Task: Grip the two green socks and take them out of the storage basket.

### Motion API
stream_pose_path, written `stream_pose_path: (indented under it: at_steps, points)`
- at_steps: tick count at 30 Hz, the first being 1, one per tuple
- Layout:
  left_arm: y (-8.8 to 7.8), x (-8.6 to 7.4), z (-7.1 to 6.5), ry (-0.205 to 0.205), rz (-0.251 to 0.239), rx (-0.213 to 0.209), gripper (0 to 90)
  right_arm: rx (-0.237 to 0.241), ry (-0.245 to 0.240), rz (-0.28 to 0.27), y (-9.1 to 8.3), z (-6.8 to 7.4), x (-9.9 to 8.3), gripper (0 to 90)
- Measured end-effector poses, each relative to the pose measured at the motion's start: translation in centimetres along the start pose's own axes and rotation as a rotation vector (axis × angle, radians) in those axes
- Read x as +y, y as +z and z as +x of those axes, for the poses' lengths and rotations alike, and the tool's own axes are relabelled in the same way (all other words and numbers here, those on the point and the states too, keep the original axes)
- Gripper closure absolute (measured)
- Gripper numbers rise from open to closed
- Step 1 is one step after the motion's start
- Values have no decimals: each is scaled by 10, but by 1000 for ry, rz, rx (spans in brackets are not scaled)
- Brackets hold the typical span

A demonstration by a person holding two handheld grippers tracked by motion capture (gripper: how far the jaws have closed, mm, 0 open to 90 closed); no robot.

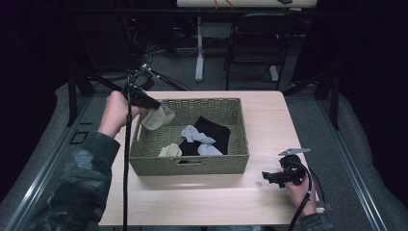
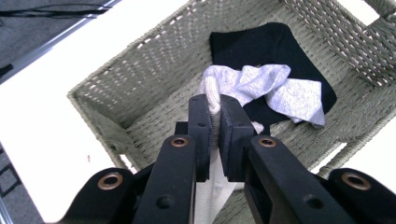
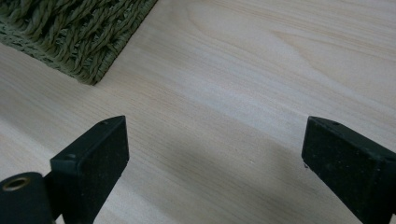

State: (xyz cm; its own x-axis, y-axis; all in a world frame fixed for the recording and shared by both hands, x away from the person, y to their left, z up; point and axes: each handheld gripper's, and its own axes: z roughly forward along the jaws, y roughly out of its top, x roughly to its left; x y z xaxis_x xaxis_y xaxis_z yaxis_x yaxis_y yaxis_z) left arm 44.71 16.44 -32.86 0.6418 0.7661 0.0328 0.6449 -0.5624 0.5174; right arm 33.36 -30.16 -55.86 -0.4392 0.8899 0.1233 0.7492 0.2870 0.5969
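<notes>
A green woven basket (image 1: 192, 163) stands in the middle of the light wooden table. My left gripper (image 1: 153, 105) hangs over its back left corner, shut on a cream sock (image 1: 157, 118) that dangles from the jaws. In the left gripper view the cream sock (image 2: 212, 91) is pinched between the two black pads, above the basket floor (image 2: 154, 88). Inside lie a black cloth (image 1: 211, 130), two grey socks (image 1: 193, 133) and another cream sock (image 1: 170, 150). My right gripper (image 1: 269, 177) rests near the table's right front, jaws wide open over bare wood (image 3: 215, 140).
A corner of the basket (image 3: 79, 42) lies up and to the left of my right gripper. Beyond the table stand a chair (image 1: 255, 43) and a desk leg (image 1: 199, 48) on grey floor. Bare tabletop (image 1: 192, 199) lies in front of the basket.
</notes>
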Motion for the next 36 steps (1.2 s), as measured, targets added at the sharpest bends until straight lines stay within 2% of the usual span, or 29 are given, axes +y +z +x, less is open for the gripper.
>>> stream_pose_path:
  at_steps: [9,16,23,36]
  points:
    - [-21,-5,11,-18,-10,31,848,3,3,-2,0,0,-1,68]
    - [-36,-12,21,-48,-41,47,847,-4,5,-1,0,0,-1,68]
    - [-49,-26,36,-85,-62,63,847,0,6,3,-1,0,-2,69]
    - [-62,-56,60,-157,-59,106,847,-3,1,0,-1,1,-1,68]
